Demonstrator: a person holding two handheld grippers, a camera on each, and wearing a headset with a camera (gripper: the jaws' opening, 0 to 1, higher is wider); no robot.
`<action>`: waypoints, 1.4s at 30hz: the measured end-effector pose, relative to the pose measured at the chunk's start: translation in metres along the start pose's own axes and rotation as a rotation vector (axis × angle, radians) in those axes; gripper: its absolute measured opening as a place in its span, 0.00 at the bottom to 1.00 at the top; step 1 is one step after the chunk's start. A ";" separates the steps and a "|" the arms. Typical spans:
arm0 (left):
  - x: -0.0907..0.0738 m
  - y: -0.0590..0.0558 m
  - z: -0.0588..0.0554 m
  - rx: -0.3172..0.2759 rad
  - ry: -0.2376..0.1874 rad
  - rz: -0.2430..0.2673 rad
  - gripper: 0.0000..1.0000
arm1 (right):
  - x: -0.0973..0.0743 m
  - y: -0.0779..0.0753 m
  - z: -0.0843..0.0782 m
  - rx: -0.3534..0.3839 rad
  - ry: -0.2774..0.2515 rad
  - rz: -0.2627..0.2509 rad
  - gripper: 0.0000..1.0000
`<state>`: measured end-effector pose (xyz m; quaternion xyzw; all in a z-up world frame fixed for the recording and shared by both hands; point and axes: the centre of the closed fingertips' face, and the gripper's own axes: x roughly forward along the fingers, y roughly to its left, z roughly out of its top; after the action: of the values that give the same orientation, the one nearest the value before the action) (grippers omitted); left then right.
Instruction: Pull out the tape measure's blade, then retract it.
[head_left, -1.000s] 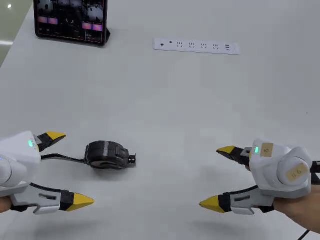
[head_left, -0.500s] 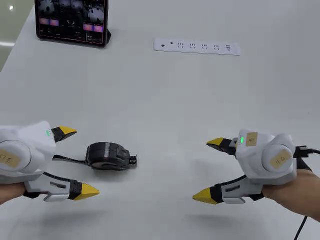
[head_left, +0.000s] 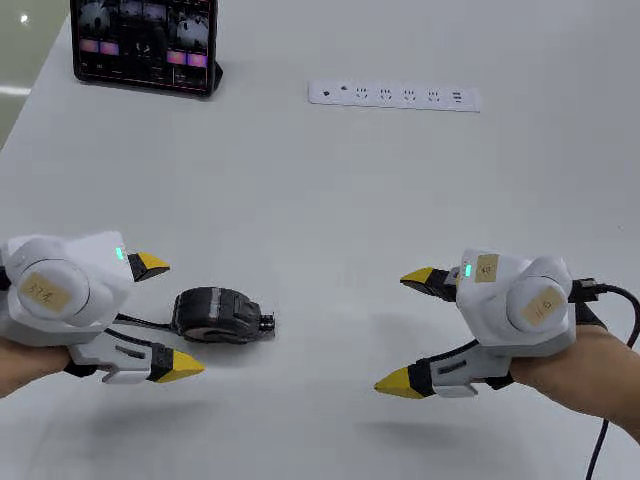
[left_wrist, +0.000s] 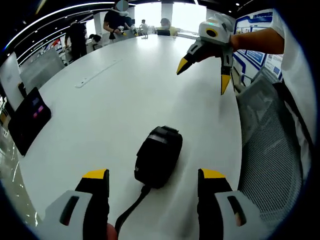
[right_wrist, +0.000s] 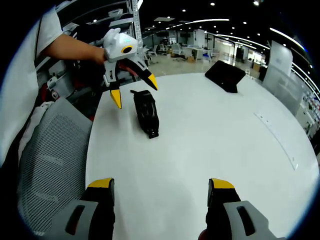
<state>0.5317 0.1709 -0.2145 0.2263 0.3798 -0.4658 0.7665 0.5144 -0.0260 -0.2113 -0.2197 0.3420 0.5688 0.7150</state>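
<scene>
Your tape (head_left: 212, 314) lies on the white table (head_left: 330, 200), near left, just ahead of your left gripper (head_left: 168, 315). That gripper's jaws stand spread to either side of the tape without touching it, and a black strap (head_left: 140, 322) trails back toward them. Your right gripper (head_left: 403, 330) hovers well apart to the right, jaws wide, holding nothing. Far left, a dark tablet (head_left: 143, 40) stands propped; a white power strip (head_left: 394, 95) lies far centre. The gripper views show a grey mesh chair (left_wrist: 272, 145) at the near edge and people (left_wrist: 120, 17) at the table's far end in a bright, open office.
</scene>
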 end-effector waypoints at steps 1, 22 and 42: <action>0.001 0.000 -0.001 0.000 0.006 -0.002 0.68 | 0.000 0.000 0.000 0.000 0.000 0.001 0.75; 0.020 0.000 -0.010 0.025 0.090 -0.059 0.39 | 0.009 0.000 0.003 0.005 0.000 0.018 0.73; 0.028 -0.001 -0.011 0.068 0.124 -0.082 0.31 | 0.018 0.004 0.006 0.013 0.001 0.046 0.70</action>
<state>0.5340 0.1630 -0.2434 0.2648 0.4193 -0.4944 0.7139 0.5143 -0.0089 -0.2209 -0.2075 0.3509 0.5828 0.7029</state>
